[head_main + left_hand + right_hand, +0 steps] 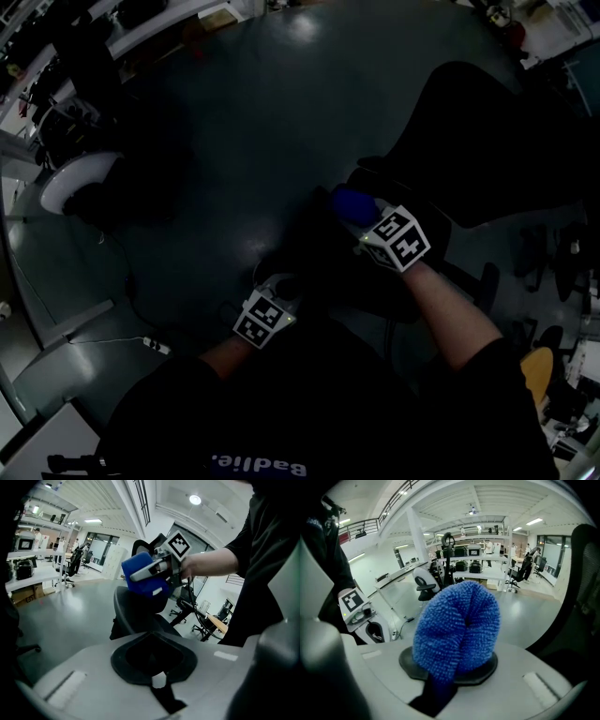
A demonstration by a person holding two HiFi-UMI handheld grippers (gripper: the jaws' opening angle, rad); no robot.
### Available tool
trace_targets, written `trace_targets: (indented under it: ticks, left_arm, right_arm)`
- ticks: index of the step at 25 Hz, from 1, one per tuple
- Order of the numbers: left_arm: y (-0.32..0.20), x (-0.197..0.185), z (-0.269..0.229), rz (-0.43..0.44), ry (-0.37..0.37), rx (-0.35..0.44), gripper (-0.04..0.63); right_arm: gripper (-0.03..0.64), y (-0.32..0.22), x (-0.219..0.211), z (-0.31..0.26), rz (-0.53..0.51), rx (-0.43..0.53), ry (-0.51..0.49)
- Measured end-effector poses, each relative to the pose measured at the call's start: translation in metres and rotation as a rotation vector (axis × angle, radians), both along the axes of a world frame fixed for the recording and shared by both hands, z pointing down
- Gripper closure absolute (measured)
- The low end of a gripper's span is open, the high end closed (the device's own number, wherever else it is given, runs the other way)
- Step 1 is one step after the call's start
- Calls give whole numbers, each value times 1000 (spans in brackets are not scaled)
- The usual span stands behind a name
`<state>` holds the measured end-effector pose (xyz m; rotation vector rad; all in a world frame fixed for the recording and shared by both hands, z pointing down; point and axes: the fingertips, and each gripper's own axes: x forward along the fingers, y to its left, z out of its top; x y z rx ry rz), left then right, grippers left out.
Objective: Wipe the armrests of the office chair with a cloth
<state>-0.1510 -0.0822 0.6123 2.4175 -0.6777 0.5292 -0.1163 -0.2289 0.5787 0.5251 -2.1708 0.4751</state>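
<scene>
The right gripper [450, 670] has its jaws clamped on a folded, nubby blue cloth [457, 625] that bulges in a soft rounded lobe just beside the smooth black office chair [492, 141], while the left gripper [152, 670], near the chair, holds its jaws pressed together, empty.

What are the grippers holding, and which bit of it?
The right gripper pinches the fluffy blue cloth by its bunched lower end. The left gripper holds nothing.
</scene>
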Motion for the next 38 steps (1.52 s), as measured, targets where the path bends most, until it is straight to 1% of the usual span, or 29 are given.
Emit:
trace_targets:
  ticks: [4, 9, 11, 14, 17, 20, 27, 32, 35, 38]
  left_arm:
    - [4, 7, 5, 33, -17, -3, 578]
    - [6, 13, 8, 58, -21, -10, 578]
    - [6, 16, 9, 60, -15, -14, 578]
    - [7, 17, 9, 62, -4, -21, 578]
    - [8, 16, 10, 70, -4, -29, 578]
    - [8, 14, 11, 87, -5, -35, 578]
    - [7, 13, 10, 123, 6, -49, 578]
    - [6, 11, 11, 153, 7, -53, 578]
    - [4, 9, 11, 160, 21, -69, 578]
    - [2, 9, 10, 170, 29, -79, 578]
  right_arm:
    - [529, -46, 28, 10, 39, 50, 70]
    - [529, -68, 43, 32, 59, 56, 128]
    - [529, -68, 46, 39, 73, 50, 120]
    - [528, -64, 43, 39, 104, 45, 73]
    - [529, -53, 40, 39, 120, 32, 39]
    - [528, -32, 29, 37, 114, 17, 12]
    - [529, 14, 8, 33, 151, -54, -89]
    - [528, 46, -7, 34, 164, -89, -132]
    - [529, 67, -16, 33, 157, -109, -148]
    - [529, 85, -22, 33, 178, -136, -169]
